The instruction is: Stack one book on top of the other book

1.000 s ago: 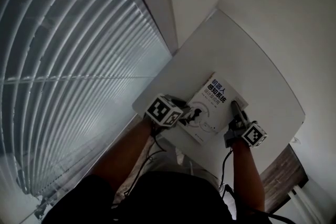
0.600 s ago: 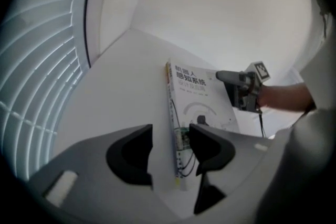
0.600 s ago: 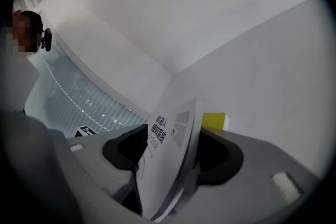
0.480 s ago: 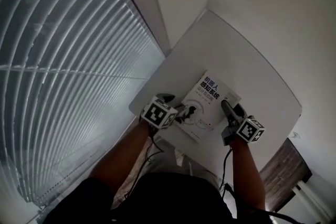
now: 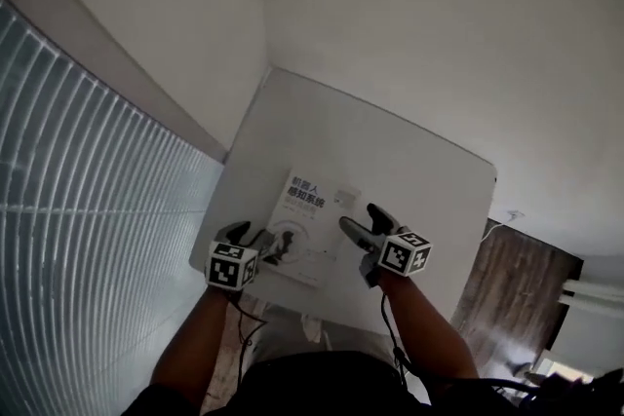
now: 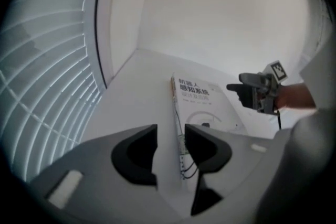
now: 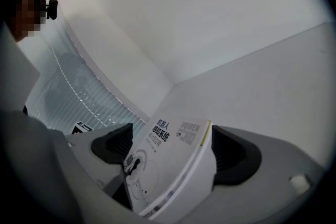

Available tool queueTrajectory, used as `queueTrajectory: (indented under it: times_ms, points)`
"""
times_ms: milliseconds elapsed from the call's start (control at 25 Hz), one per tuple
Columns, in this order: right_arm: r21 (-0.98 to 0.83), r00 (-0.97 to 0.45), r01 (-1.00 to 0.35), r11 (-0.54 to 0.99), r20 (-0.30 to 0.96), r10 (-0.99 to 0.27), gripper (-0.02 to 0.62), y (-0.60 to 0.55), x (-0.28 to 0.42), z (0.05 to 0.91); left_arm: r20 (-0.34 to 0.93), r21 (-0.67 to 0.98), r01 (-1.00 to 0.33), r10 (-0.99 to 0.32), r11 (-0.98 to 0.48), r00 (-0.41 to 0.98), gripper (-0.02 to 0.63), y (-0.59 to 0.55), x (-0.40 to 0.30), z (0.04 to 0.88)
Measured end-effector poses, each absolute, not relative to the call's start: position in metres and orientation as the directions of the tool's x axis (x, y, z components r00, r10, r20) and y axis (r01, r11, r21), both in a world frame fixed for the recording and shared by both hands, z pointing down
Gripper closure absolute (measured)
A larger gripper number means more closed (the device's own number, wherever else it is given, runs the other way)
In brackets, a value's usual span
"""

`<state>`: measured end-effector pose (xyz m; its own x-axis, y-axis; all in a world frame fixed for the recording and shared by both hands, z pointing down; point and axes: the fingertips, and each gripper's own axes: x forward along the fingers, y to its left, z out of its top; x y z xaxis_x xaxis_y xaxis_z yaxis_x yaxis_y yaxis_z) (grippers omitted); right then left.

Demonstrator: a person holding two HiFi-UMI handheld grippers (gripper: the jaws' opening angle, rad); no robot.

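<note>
Two books are lying stacked on the smooth white table (image 5: pixel 419 161), between my two grippers. My left gripper (image 5: pixel 252 235) is standing released. Its jaws have just been opening wide and then drawing in a little, and its own view is showing the stack's near corner in the gap, touching neither dark, rounded jaw. My right gripper (image 5: pixel 358 216) is released too, its jaws having just been opening. Its view is showing the stack's other side sitting in the wide space between them, unclamped. The head view is giving me mostly the top book (image 5: pixel 300 221), a flat white paperback with dark printed characters and a thin circular drawing. Only a sliver of the lower book (image 5: pixel 346 198) is peeking out at its far edge. The right gripper view is revealing more: grey lettering on that lower cover, a yellow-green stripe along its edge, and layered page edges. Beside the table, the ribbed slatted blind (image 5: pixel 88 239) is glowing pale.
</note>
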<state>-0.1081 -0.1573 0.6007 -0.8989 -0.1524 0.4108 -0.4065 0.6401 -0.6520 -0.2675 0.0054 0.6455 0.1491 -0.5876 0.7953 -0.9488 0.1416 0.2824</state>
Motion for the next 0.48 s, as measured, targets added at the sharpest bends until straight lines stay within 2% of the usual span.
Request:
queueTrajectory:
  times_ms: [160, 240, 480]
  points:
    - [-0.642, -0.899, -0.413, 0.646, 0.4, -0.177, 0.129, -0.151, -0.102, 0.593, 0.774, 0.258, -0.954, -0.624, 0.154, 0.109, 0.428, 0.013, -0.275, 0.624]
    - [-0.638, -0.897, -0.419, 0.646, 0.404, -0.182, 0.112, -0.143, -0.104, 0.599, 0.746, 0.244, -0.953, -0.663, 0.179, 0.066, 0.467, 0.02, -0.286, 0.615]
    - [-0.645, -0.898, -0.43, 0.632, 0.375, -0.229, 0.112, -0.149, -0.089, 0.592, 0.698, 0.223, -0.963, -0.714, 0.149, 0.051, 0.522, -0.002, -0.293, 0.589]
